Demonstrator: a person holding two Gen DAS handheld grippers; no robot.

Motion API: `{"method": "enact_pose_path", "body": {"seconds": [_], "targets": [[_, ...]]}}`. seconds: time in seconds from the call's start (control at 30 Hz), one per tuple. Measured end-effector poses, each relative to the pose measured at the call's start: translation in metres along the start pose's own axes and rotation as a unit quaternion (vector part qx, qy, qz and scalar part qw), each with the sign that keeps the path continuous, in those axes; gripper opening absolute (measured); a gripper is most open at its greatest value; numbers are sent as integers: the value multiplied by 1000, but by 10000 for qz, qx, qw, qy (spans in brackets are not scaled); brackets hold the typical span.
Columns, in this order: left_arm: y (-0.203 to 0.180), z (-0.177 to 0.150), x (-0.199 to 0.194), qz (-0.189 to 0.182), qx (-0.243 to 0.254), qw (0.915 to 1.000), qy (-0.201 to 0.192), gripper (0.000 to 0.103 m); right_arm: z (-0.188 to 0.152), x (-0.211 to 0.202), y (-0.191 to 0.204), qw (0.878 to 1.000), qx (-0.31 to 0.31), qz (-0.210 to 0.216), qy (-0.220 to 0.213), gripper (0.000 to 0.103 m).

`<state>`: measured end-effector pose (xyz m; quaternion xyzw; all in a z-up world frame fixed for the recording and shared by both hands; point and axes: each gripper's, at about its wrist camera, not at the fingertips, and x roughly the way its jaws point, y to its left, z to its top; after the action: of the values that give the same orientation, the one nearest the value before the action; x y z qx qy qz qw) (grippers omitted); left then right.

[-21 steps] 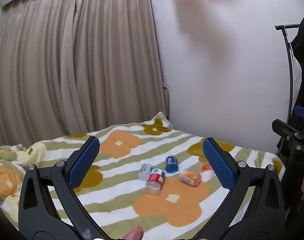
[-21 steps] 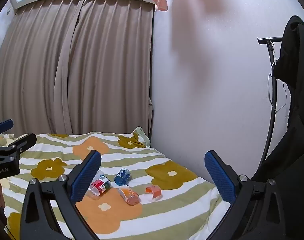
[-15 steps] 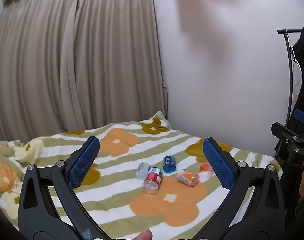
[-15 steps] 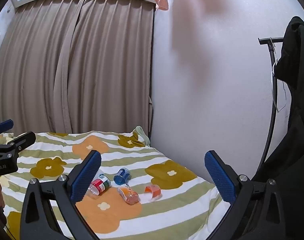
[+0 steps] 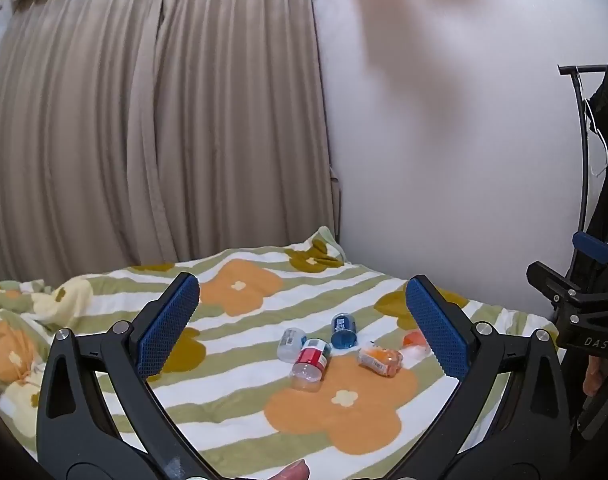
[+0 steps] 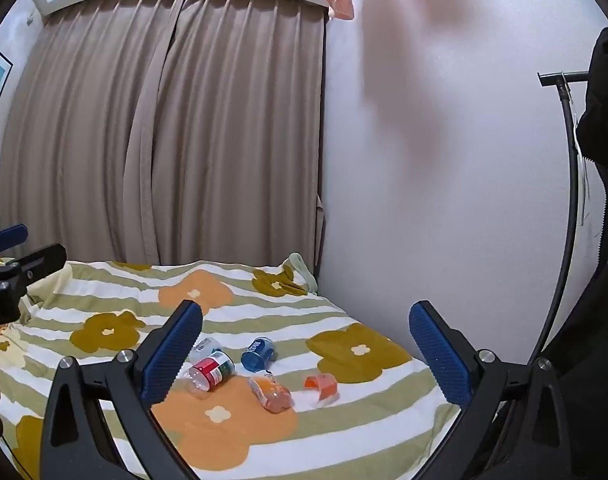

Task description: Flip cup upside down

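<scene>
Several small plastic cups lie on their sides on a flower-patterned bed cover (image 5: pixel 344 432): a red-labelled clear cup (image 5: pixel 312 362) (image 6: pixel 210 372), a blue cup (image 5: pixel 343 330) (image 6: pixel 258 353), a whitish cup (image 5: pixel 291 339) (image 6: pixel 204 348), an orange cup (image 5: pixel 380 360) (image 6: pixel 272 394) and a smaller orange-and-clear cup (image 5: pixel 415 340) (image 6: pixel 323 386). My left gripper (image 5: pixel 300 284) hangs open well above and short of them, holding nothing. My right gripper (image 6: pixel 306 308) is also open and empty, equally far back. Each gripper shows at the edge of the other's view.
A beige curtain (image 5: pixel 164 140) hangs behind the bed and a white wall (image 5: pixel 444 160) runs along its right side. A black clothes rack (image 6: pixel 568 200) with a dark garment stands at the right. Crumpled bedding (image 5: pixel 20 320) lies at the left.
Both views have drifted slightly. The cups lie where they were, and both grippers have stayed open.
</scene>
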<state>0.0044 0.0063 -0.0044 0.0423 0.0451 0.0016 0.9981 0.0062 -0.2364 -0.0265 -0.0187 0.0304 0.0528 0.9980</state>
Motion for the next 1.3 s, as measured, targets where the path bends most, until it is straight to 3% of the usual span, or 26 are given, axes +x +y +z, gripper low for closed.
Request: {"method": "enact_pose_path", "body": {"seconds": [0.47,1.3], "targets": [[-5,-4,0,15,-27,10000,-1,103,7,-8,0,9994,116,-309,52,103],[-6,-2,-3,-125,-79,9999,54,103,12,-7,-1,9997,99,-234,30,103]]}}
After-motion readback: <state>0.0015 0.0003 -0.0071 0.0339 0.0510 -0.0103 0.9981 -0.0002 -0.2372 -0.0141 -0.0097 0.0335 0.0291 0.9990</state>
